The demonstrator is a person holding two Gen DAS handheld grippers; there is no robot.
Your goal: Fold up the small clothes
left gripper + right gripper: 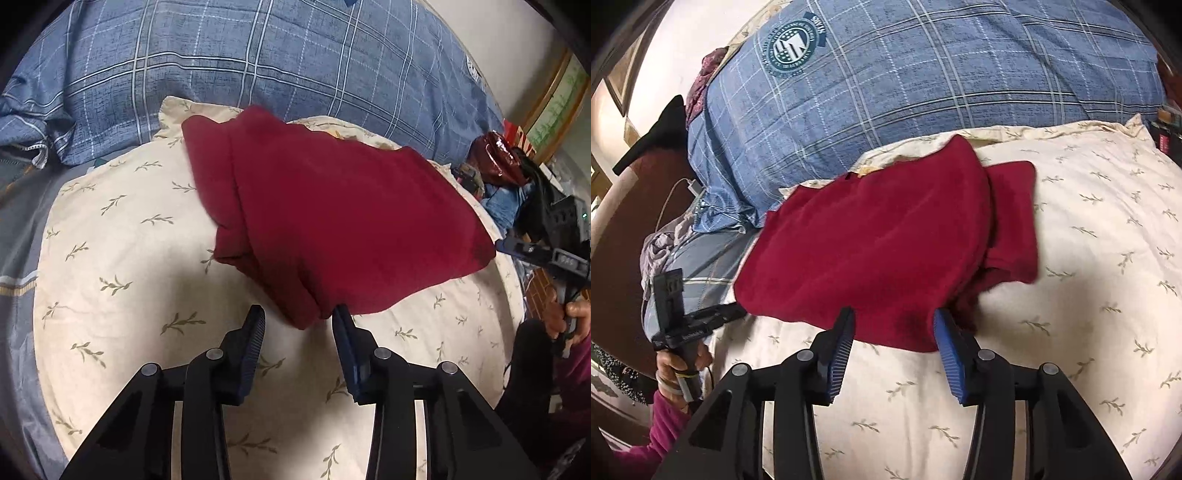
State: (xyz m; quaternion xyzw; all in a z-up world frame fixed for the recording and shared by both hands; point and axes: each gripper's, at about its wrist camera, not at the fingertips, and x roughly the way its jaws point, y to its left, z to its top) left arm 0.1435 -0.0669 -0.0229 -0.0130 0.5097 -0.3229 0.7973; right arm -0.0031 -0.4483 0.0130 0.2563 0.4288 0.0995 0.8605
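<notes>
1 red garment (332, 221), 2 pillows (122, 236) (1 plaid)

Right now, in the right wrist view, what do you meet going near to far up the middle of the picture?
right gripper, jaws apart → leaf-print cream pillow → folded dark red garment → blue plaid duvet.

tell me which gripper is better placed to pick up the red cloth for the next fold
Left, as a judgement. The left gripper has the near corner of the red cloth poking between its open jaws. The right gripper only straddles a flat edge lying on the pillow, harder to pinch.
</notes>
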